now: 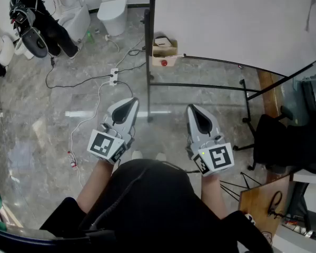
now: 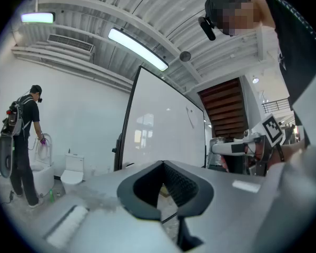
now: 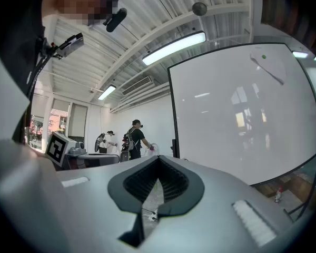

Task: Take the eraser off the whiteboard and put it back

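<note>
- You are holding the left gripper (image 1: 129,103) and right gripper (image 1: 194,109) closed and empty, short of the whiteboard (image 1: 226,20).
- Arriving with jaws together, you are risking knocking the eraser (image 3: 266,62) off the whiteboard.

Right gripper (image 3: 158,165) sits at the bottom middle, jaws together with nothing in them. The whiteboard (image 3: 237,115) takes up the whole right side, and there's a small pale thing with a green dot (image 3: 264,58) near its top right, can't tell what it is. Two people (image 3: 134,138) stand far off, centre left. The left gripper (image 3: 57,147) and its marker cube are at the left edge. Long ceiling lamp (image 3: 174,47) up top.
</note>
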